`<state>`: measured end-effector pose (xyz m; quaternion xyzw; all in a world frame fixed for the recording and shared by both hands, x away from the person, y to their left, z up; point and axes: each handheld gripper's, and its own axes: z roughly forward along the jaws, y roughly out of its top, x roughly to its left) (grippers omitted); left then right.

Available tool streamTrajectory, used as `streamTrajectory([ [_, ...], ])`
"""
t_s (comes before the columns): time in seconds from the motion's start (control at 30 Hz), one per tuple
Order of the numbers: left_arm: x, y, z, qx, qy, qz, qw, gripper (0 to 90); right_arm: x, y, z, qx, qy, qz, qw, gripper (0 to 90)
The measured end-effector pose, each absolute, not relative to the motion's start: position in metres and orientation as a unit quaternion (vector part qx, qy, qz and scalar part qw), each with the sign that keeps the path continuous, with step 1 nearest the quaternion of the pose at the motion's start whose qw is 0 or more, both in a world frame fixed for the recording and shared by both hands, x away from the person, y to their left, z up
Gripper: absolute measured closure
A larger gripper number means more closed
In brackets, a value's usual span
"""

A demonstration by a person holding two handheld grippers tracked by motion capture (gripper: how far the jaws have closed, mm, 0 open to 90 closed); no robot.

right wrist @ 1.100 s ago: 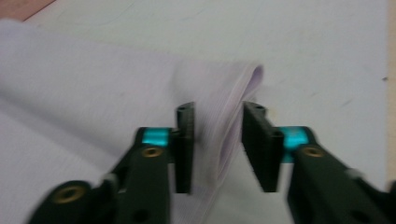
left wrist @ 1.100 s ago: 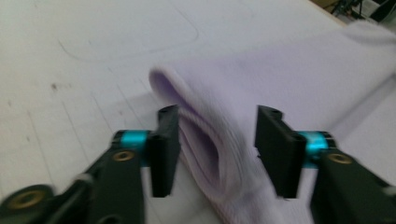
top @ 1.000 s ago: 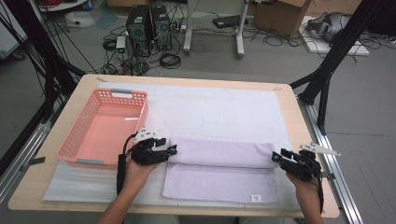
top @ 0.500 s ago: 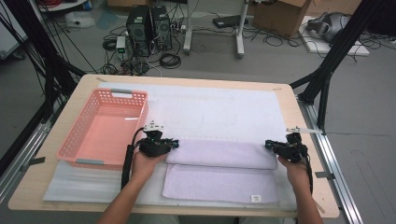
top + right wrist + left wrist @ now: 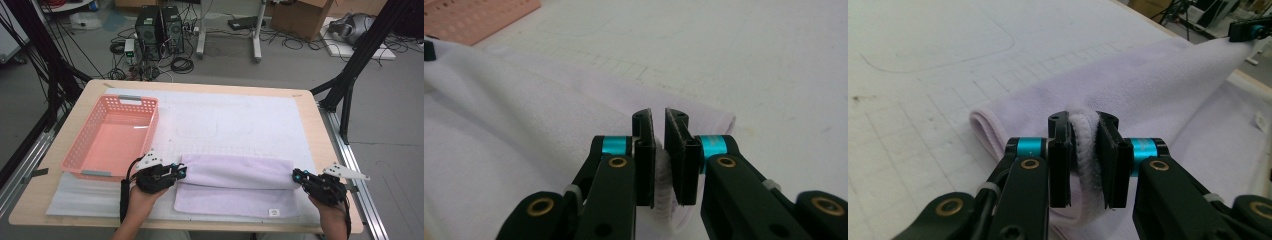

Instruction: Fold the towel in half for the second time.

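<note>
Towel: lavender towel (image 5: 235, 187) lies flat on the white mat (image 5: 240, 120) at the near side of the counter (image 5: 305, 100), its far part folded over toward the person, a small label (image 5: 273, 212) near the front edge
Left gripper: left gripper (image 5: 182, 171) has just been closing and now pinches the left end of the fold; in the left gripper view the pile bulges between its pads (image 5: 1060, 160)
Right gripper: right gripper (image 5: 296, 175) has likewise just been closing, clamped narrow on the right end, cloth bunched between its fingers (image 5: 644, 165)
Basket: pink basket (image 5: 85, 152) sits at the left, just beside the towel's left end, nothing in it
How it handles: I'd say light, soft, floppy, with no stiffness of its own; the middle will sag unless both ends travel together and keep it taut
Where to hold: the two ends of the folded edge, both layers in the bite; a shallow nip could let one layer slip
Step in hand: looks like the next fold is about to be carried over
</note>
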<state>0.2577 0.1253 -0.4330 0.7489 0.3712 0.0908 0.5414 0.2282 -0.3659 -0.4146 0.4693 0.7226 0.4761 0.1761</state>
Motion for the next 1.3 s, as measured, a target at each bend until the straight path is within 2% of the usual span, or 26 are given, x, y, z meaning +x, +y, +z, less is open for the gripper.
streamTrajectory([
  [0.3,0.225,0.132,-0.436,0.748,0.358,0.088,0.552,75.2,0.195,-0.368,-0.421,0.466,0.731,0.47,0.167,82.4],
  [0.4,0.221,0.136,-0.441,0.743,0.372,0.081,0.551,64.6,0.188,-0.368,-0.423,0.468,0.737,0.461,0.161,82.2],
  [0.43,0.22,0.136,-0.441,0.742,0.375,0.082,0.549,57.2,0.186,-0.369,-0.425,0.472,0.736,0.461,0.153,80.3],
  [0.47,0.219,0.135,-0.442,0.743,0.376,0.085,0.547,51.1,0.184,-0.369,-0.426,0.474,0.737,0.46,0.146,73.8],
  [0.5,0.218,0.134,-0.442,0.744,0.374,0.085,0.547,48.5,0.183,-0.369,-0.426,0.477,0.735,0.459,0.151,65.5],
  [0.63,0.217,0.126,-0.444,0.757,0.367,0.079,0.534,44.4,0.18,-0.372,-0.419,0.484,0.72,0.467,0.172,53.0],
  [0.7,0.217,0.123,-0.447,0.767,0.366,0.075,0.522,45.0,0.183,-0.371,-0.423,0.486,0.726,0.457,0.167,52.9],
  [0.8,0.216,0.12,-0.45,0.774,0.373,0.072,0.506,51.2,0.188,-0.367,-0.433,0.493,0.743,0.431,0.142,55.0],
  [0.83,0.216,0.119,-0.451,0.781,0.371,0.075,0.498,55.5,0.189,-0.366,-0.435,0.497,0.745,0.423,0.136,58.2],
  [0.87,0.215,0.118,-0.451,0.785,0.371,0.078,0.489,63.1,0.189,-0.367,-0.436,0.499,0.747,0.42,0.13,64.2],
  [0.9,0.213,0.117,-0.453,0.789,0.372,0.084,0.482,69.6,0.189,-0.367,-0.437,0.499,0.748,0.42,0.127,74.3],
  [0.97,0.212,0.116,-0.451,0.79,0.374,0.084,0.479,82.2,0.188,-0.367,-0.436,0.492,0.754,0.417,0.121,84.2],
  [1.23,0.192,0.129,-0.436,0.772,0.364,0.089,0.514,83.8,0.172,-0.368,-0.421,0.482,0.745,0.442,0.13,85.2],
  [1.27,0.191,0.13,-0.438,0.774,0.362,0.089,0.511,82.1,0.17,-0.369,-0.421,0.482,0.745,0.442,0.13,85.1],
  [1.3,0.191,0.13,-0.44,0.775,0.365,0.09,0.508,76.2,0.168,-0.369,-0.422,0.485,0.745,0.439,0.129,83.9],
])
